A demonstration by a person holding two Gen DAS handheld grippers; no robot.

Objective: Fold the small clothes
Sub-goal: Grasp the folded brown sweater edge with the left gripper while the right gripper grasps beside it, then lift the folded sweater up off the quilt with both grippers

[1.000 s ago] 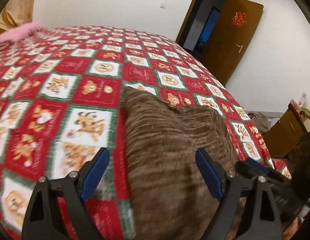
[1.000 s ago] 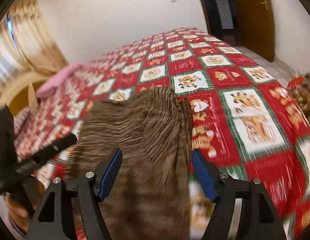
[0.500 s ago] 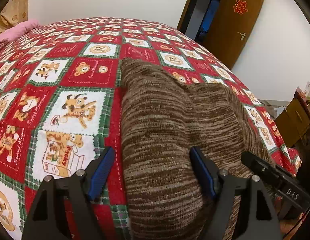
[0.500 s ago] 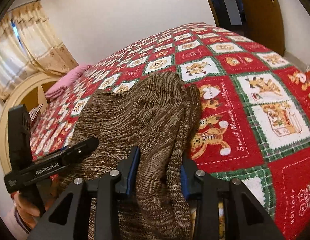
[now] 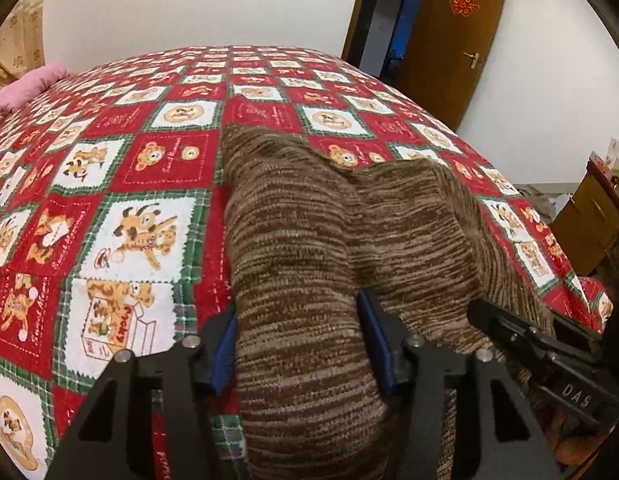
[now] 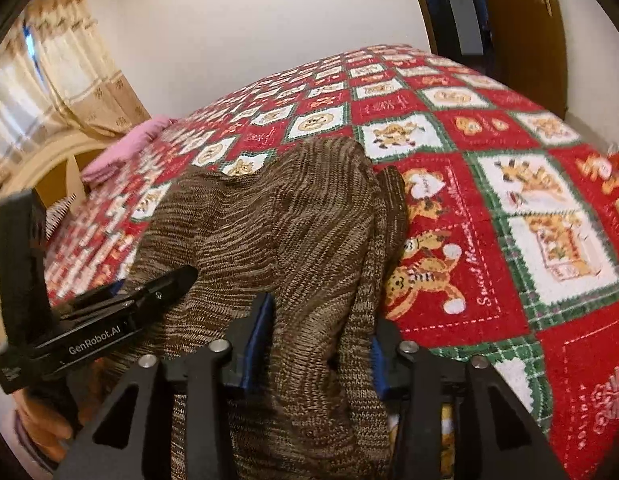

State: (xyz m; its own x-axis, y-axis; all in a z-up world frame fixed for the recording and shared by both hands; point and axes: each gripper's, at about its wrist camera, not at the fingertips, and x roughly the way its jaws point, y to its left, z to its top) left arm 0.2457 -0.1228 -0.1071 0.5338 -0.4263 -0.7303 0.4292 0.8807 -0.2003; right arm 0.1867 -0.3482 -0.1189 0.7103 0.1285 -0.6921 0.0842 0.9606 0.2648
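Observation:
A brown striped knit garment (image 5: pixel 301 232) lies on the red patterned bedspread (image 5: pixel 149 160), its near part lifted toward me. My left gripper (image 5: pixel 297 340) is shut on the garment's near left edge, blue pads pressing a thick fold. My right gripper (image 6: pixel 313 344) is shut on the garment (image 6: pixel 277 224) at its near right edge. Each gripper shows in the other's view: the right gripper (image 5: pixel 549 364) at the lower right, the left gripper (image 6: pixel 109 312) at the lower left.
The bedspread (image 6: pixel 509 200) covers the whole bed. A pink pillow (image 6: pixel 129 144) lies at the far left by a curtain. A brown door (image 5: pixel 453 36) stands open at the back right. A wooden cabinet (image 5: pixel 589 216) stands to the right of the bed.
Both grippers have closed on the garment's near edge; the right one shut first, the left one just now. The garment's near part has bunched and risen toward the cameras.

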